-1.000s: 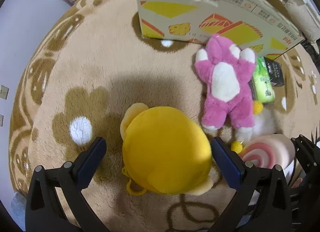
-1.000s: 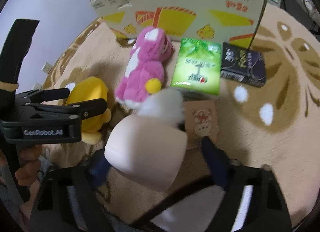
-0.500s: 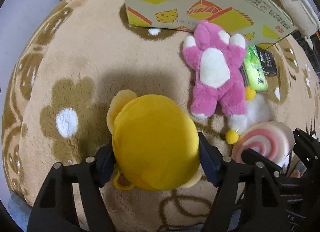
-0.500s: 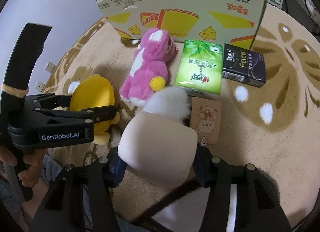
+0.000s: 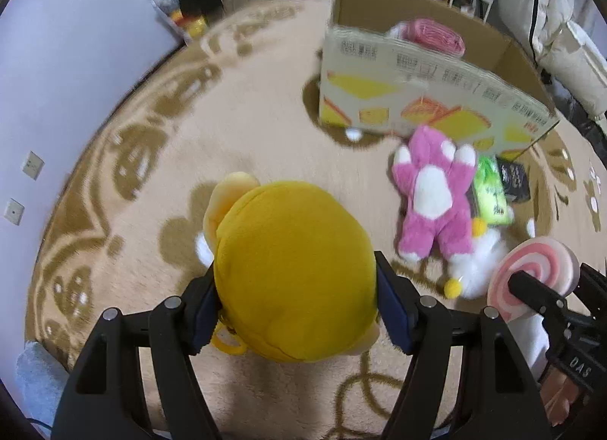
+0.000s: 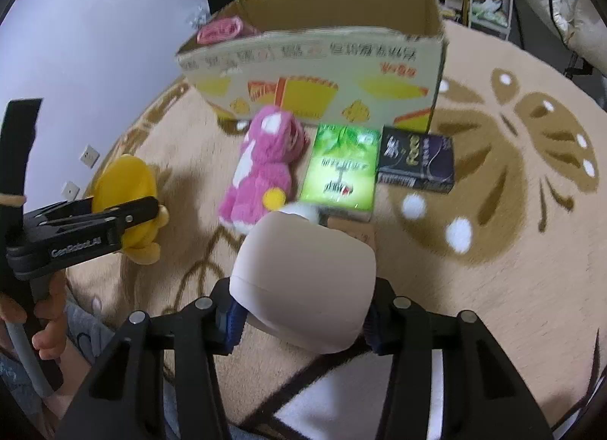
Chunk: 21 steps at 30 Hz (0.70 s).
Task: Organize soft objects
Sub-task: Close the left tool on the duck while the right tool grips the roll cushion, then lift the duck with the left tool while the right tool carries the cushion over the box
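My left gripper (image 5: 295, 307) is shut on a round yellow plush (image 5: 292, 273) and holds it above the rug; it also shows in the right wrist view (image 6: 125, 189). My right gripper (image 6: 301, 322) is shut on a pink swirl-roll cushion (image 6: 303, 284), whose spiral face shows in the left wrist view (image 5: 531, 269). A pink and white plush bear (image 5: 432, 197) lies on the rug in front of an open cardboard box (image 6: 315, 71). A white fluffy toy (image 5: 476, 269) with yellow pompoms lies beside the bear.
A pink item (image 6: 220, 30) lies inside the box. A green tissue pack (image 6: 341, 170), a dark tissue pack (image 6: 417, 159) and a small brown card (image 6: 353, 229) lie on the beige patterned rug (image 6: 493, 212). Shelves and clutter stand behind the box.
Both grippers closed on their toys and lifted them off the rug. Both views rose and pulled back, so the box's open top now shows.
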### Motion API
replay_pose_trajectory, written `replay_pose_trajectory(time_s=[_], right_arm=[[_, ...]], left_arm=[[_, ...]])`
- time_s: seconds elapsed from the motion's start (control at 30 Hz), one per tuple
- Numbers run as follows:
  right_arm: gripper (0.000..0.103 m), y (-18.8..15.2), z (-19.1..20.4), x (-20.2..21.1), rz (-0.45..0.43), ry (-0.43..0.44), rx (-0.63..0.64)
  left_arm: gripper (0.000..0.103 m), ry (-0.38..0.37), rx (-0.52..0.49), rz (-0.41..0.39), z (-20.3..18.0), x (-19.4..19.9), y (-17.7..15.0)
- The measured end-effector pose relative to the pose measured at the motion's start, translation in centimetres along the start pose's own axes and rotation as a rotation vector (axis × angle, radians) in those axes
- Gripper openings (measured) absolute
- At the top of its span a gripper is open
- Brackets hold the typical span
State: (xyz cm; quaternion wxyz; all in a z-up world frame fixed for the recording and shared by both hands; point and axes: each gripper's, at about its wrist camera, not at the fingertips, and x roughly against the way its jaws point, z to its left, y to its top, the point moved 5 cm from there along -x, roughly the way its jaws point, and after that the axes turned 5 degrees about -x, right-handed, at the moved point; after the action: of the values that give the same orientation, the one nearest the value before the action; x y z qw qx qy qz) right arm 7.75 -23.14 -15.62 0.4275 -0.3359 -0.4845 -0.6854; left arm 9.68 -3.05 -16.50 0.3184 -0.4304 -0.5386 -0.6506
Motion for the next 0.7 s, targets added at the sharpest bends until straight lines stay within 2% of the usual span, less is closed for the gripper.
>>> replay_pose_trajectory(time_s=[0.23,0.37,0.7], right_arm=[[0.052,1.2,-0.3,2.8,-0.136,-0.014,0.004],[0.052,1.5,-0.4,3.7,-0.181,-0.013,0.004],[0.052,2.2,0.6,6.4,-0.306,-0.008,0.040]], left_arm=[[0.071,0.044,0.016,-0.122,1.7,3.4,1.1],[0.071,0.063,0.020,-0.175,2.3,4.9,1.5],[0.071,0.151,-0.070,-0.307,1.4,7.9,3.2]])
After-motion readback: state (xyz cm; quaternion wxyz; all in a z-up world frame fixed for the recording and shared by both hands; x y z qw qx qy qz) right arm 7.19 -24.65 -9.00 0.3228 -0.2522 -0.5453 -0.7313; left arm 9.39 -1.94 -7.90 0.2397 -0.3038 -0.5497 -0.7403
